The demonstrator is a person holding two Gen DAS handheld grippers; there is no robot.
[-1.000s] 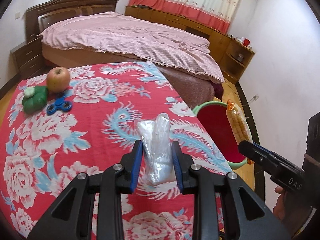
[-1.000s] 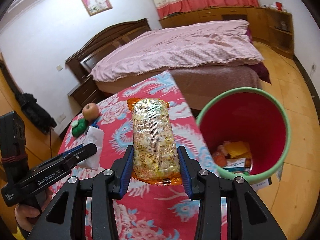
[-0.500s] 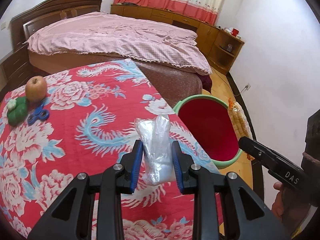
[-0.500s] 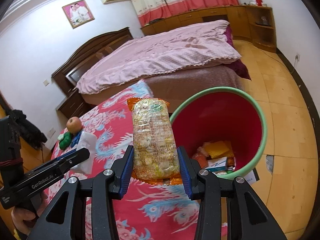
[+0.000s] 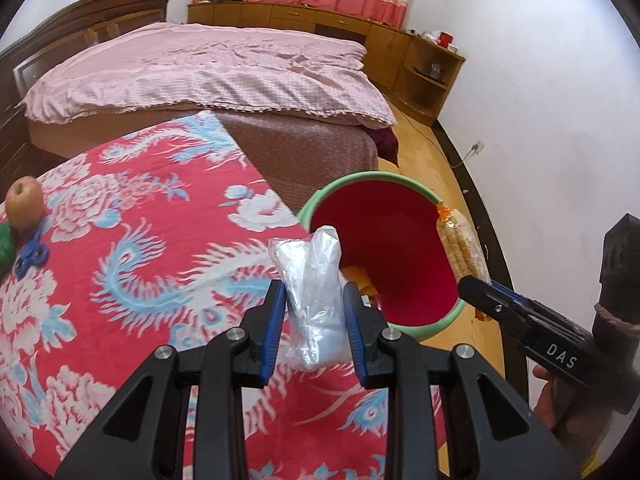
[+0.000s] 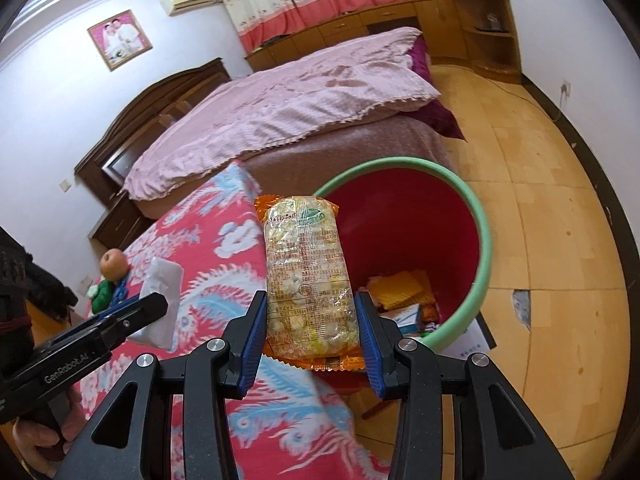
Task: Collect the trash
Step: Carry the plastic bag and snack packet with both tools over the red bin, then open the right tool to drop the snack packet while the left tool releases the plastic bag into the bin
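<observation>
Left gripper (image 5: 315, 314) has its jaws clamped on a clear plastic bag (image 5: 312, 292), low in the middle of the frame, over the table (image 5: 132, 248) edge right beside the bin (image 5: 400, 184). Right gripper (image 6: 311, 338) has its jaws squeezed onto a snack packet (image 6: 308, 276), center frame, overlapping the bin's green rim with other trash showing inside. An apple (image 5: 25, 204) sits at the far left edge on the table.

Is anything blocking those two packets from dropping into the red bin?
Nothing visible does. The snack packet in the right gripper and the clear plastic bag in the left gripper are both held near the open, uncovered red bin, which has trash only at its bottom.
</observation>
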